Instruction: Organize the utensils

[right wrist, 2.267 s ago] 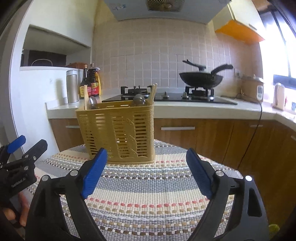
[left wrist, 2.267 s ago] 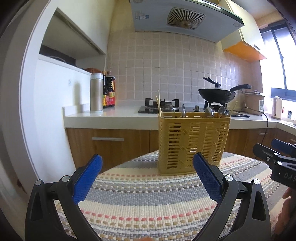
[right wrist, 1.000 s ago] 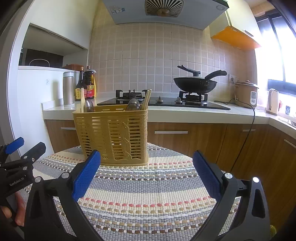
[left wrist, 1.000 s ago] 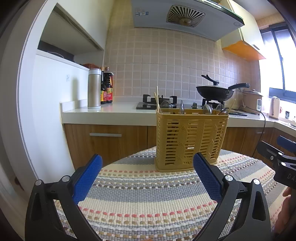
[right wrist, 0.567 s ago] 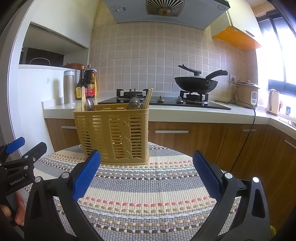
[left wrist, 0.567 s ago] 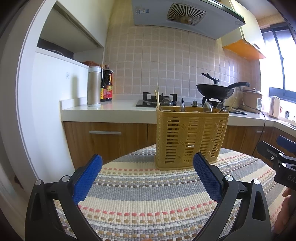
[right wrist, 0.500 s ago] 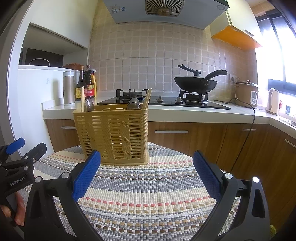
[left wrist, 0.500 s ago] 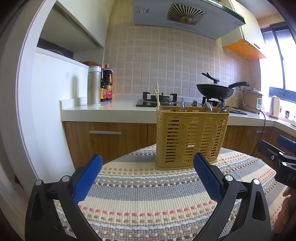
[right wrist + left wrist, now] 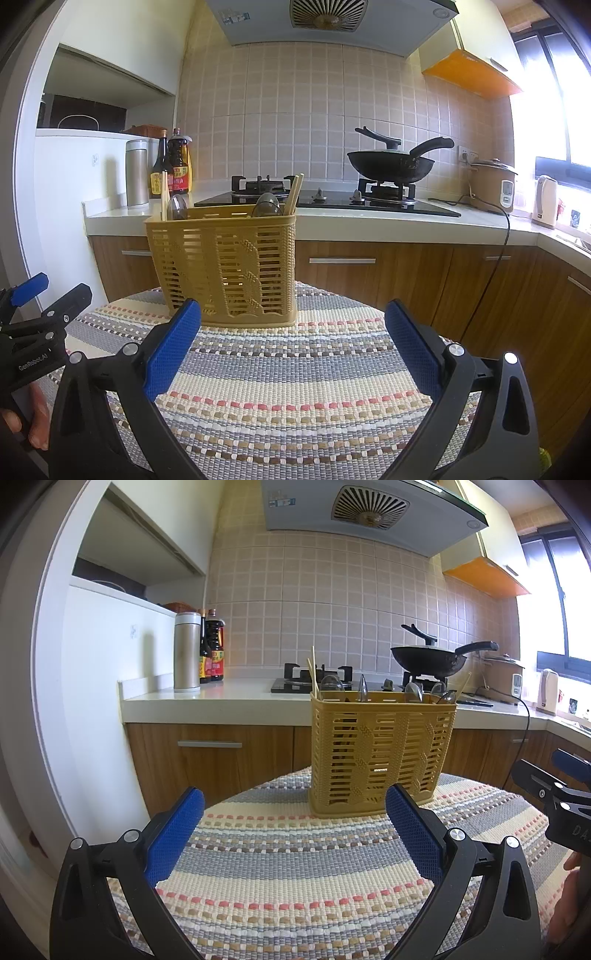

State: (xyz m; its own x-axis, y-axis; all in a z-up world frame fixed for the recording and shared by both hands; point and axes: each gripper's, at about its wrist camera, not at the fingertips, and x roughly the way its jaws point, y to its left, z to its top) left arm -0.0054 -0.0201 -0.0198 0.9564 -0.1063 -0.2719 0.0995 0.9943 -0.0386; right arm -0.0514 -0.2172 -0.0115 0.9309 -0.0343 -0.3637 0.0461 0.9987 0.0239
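Note:
A yellow slatted utensil basket [image 9: 382, 755] [image 9: 225, 269] stands upright at the far side of a round table covered by a striped woven mat [image 9: 295, 864] [image 9: 295, 380]. Spoons [image 9: 331, 686] [image 9: 267, 208] and chopsticks [image 9: 313, 672] [image 9: 293, 197] stick up out of it. My left gripper [image 9: 293, 827] is open and empty, low over the mat, well short of the basket. My right gripper [image 9: 293, 341] is open and empty too, with the basket ahead to its left. Each gripper shows at the edge of the other's view.
Behind the table runs a kitchen counter [image 9: 221, 698] with wooden cabinets, a gas hob, a black wok [image 9: 391, 162], a steel flask [image 9: 186, 651], sauce bottles [image 9: 179, 166], a rice cooker [image 9: 493, 184] and a kettle. A white wall [image 9: 92, 701] stands left.
Both views have shifted slightly, so the basket sits a little differently in frame than 2.3 s ago. Both grippers have stayed open and empty.

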